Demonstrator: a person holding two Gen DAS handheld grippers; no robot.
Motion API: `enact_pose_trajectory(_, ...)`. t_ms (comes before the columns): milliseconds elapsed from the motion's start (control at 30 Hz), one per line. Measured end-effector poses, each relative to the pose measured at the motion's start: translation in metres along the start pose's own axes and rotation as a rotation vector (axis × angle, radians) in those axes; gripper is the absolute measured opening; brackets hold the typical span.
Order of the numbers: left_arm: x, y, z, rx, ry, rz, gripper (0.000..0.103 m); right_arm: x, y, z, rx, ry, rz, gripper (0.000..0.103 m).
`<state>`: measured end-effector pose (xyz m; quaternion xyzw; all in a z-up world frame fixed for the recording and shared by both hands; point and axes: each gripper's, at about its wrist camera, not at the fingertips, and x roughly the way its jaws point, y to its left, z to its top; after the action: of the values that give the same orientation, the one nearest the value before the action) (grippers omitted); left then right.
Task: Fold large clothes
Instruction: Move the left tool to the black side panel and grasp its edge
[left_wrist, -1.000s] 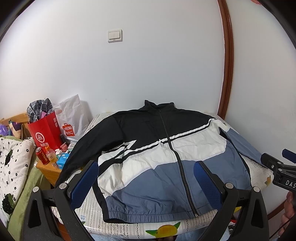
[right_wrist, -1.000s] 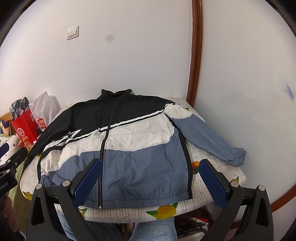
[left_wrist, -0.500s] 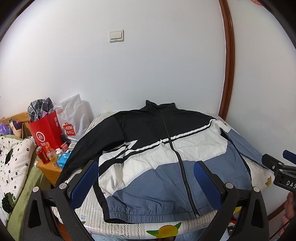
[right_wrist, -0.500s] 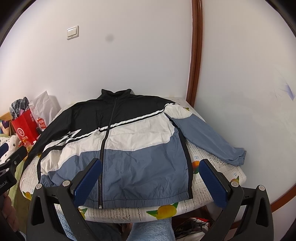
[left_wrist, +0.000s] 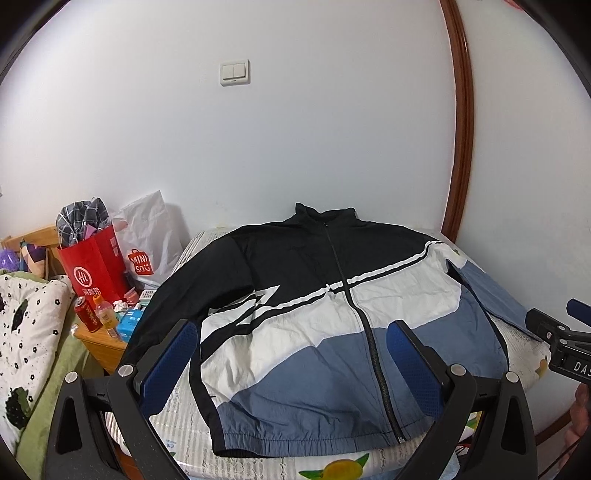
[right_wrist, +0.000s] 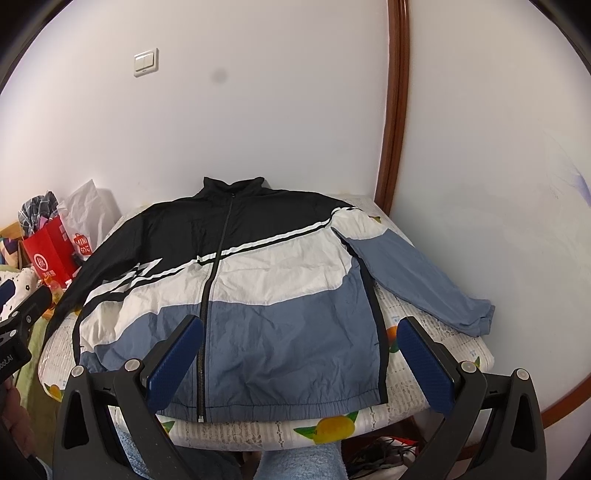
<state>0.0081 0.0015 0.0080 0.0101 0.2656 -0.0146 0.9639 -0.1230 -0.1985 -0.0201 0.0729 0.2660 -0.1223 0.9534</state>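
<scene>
a: nearest the lens, how do the tools stand?
b: the left gripper (left_wrist: 291, 363) is spread wide with nothing between its blue pads, hovering short of the hem. the right gripper (right_wrist: 301, 356) is the same, splayed and empty, low in its frame.

a: and the garment?
b: the windbreaker jacket (right_wrist: 236, 291) lies front up, zipped, flat across the middle of the frame on the lemon-print bed cover (right_wrist: 436, 373). the blue sleeve (right_wrist: 417, 280) stretches toward the right edge; the black sleeve (left_wrist: 166, 295) trails off the bed's left side, centre left of the left view. no fold shows yet, so i'd judge everything is left: both sleeves in, then the body over.

a: anything in the way?
b: on the bed, little. further left sits a bedside cabinet (left_wrist: 99, 341) with a red can (left_wrist: 88, 314) and an orange bottle (left_wrist: 106, 316), close to that hanging sleeve. behind them a red paper bag (left_wrist: 94, 266) and a white miniso bag (left_wrist: 151, 240) stand against the wall.
</scene>
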Motion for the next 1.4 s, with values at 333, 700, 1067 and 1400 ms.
enact_pose_trajectory(333,0.052,0.035,0.000,-0.043,0.075,0.024,0.103,0.046,0.001,0.004,-0.005,0.041,-0.020,0.103)
enact_pose_trajectory(700,0.118,0.119,-0.025,-0.113,0.213,0.145,0.102,0.120,-0.004,0.011,0.043,0.091,0.003,0.102)
enact_pose_trajectory(1067,0.169,0.187,-0.060,-0.186,0.327,0.223,0.098,0.170,0.015,0.009,0.027,0.142,0.037,0.101)
enact_pose_trajectory(1400,0.203,0.214,-0.078,-0.197,0.362,0.284,0.088,0.196,0.021,0.011,0.051,0.237,0.066,0.101)
